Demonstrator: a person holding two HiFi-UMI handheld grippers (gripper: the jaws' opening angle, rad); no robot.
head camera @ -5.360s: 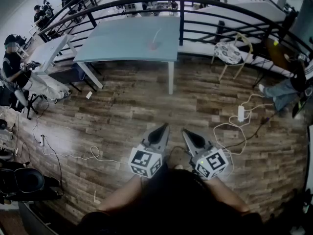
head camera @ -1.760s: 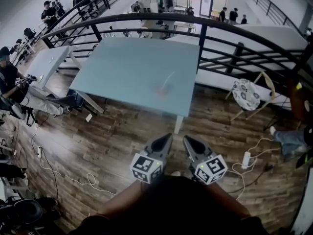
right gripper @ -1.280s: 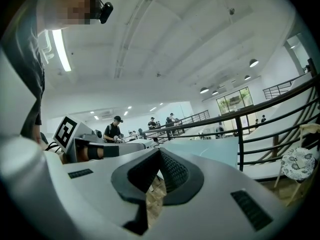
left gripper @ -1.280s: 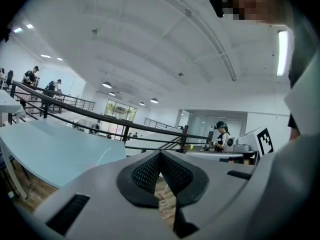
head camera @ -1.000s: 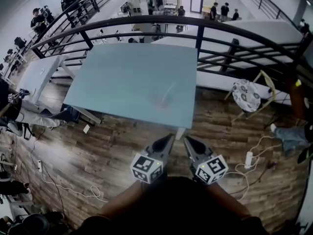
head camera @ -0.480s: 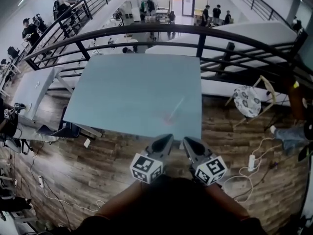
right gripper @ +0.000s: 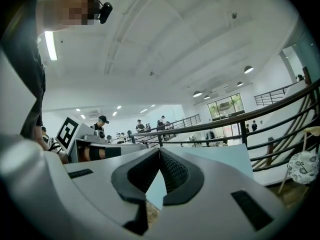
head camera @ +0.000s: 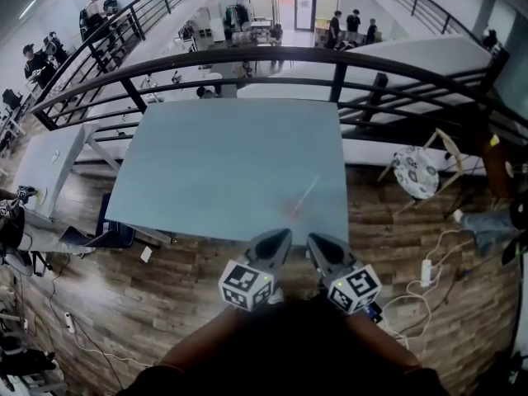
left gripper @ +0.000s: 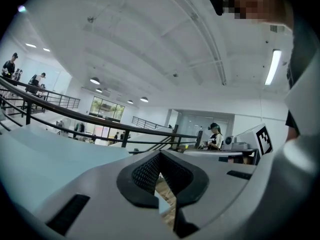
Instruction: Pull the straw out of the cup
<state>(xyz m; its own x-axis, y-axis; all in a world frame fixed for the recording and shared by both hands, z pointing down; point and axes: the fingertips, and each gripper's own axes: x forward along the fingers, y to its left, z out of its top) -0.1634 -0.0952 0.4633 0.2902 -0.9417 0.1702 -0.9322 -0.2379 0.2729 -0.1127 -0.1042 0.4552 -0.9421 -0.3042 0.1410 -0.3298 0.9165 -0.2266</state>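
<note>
A clear cup (head camera: 290, 210) with a pale straw (head camera: 307, 193) leaning up and to the right stands near the front edge of the light blue table (head camera: 206, 163). It looks small and faint in the head view. My left gripper (head camera: 282, 234) and right gripper (head camera: 314, 240) are held side by side just short of that table edge, both pointing at it. The cup sits a little beyond and between their tips. Both are shut with nothing in them, the left gripper (left gripper: 160, 154) and the right gripper (right gripper: 160, 151) alike. Neither gripper view shows the cup.
A black railing (head camera: 247, 56) curves behind the table. To the right stand a chair with a patterned cushion (head camera: 414, 172) and a power strip with cables (head camera: 427, 272) on the wooden floor. A second table (head camera: 45, 159) is at the left. People stand far off.
The table and cup have come steadily nearer and lower in the head view as I walked up to them. Both grippers keep the same shut pose in front of me.
</note>
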